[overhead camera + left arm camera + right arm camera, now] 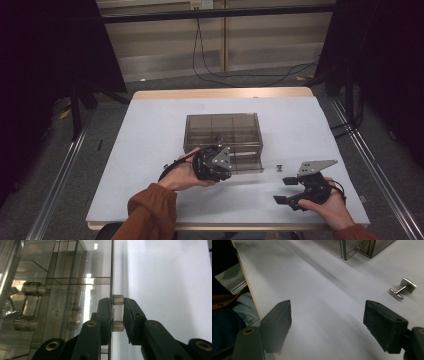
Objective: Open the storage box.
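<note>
Left tongs pinch our box's handle, right tongs gape empty; next, pull gently.

Your right gripper stands low over the white table top, and its two black jaws are wide apart with nothing between them; you see only bare white surface in the gap. Far to the right lies a small metal cufflink on the table, well apart from the right jaw and not touched by it. It has a flat plate at one end, a thin stem, and a dark bar at the other end. At the far edge you see the lower corner of a clear smoky box, standing on the table. On the left, past the table's wooden edge, you see a piece of blue clothing.
</note>
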### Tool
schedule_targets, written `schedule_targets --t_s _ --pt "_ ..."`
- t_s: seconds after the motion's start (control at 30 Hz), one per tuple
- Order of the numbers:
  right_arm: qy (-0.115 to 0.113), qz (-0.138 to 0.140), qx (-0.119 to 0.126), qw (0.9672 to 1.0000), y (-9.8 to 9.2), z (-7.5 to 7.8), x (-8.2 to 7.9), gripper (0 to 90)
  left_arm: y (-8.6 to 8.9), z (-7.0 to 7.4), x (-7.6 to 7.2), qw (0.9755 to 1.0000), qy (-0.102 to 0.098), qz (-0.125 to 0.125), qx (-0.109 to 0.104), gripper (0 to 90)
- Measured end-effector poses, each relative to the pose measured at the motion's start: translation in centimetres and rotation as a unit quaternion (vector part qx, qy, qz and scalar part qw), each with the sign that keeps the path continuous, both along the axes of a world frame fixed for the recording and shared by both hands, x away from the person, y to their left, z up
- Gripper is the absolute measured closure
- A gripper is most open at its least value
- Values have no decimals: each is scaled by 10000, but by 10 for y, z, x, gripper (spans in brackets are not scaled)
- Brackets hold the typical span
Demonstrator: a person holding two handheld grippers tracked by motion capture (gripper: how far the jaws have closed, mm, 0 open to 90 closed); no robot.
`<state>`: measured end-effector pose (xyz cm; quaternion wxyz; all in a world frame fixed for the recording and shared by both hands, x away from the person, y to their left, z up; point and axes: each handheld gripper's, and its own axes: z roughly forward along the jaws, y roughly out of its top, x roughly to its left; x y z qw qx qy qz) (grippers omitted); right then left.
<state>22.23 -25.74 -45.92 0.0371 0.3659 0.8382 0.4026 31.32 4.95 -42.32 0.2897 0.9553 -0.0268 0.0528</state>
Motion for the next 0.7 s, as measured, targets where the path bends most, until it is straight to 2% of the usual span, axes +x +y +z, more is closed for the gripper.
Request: schedule_targets --t_s 0.07,0.3,0.47,0.7 --pt "6 0 1 10000 0 0 0 224 1 0 -2 10000 37 -44 11 764" --pt "23 -1 1 10000 0 0 0 224 0 1 -14 9995 -157 -216 191 767" --pt "22 0 -4 10000 1 0 0 224 1 0 -17 9993 -120 -302 206 772" --pt "10 2 1 10000 1 0 0 223 1 -1 -17 9995 -85 -261 179 770"
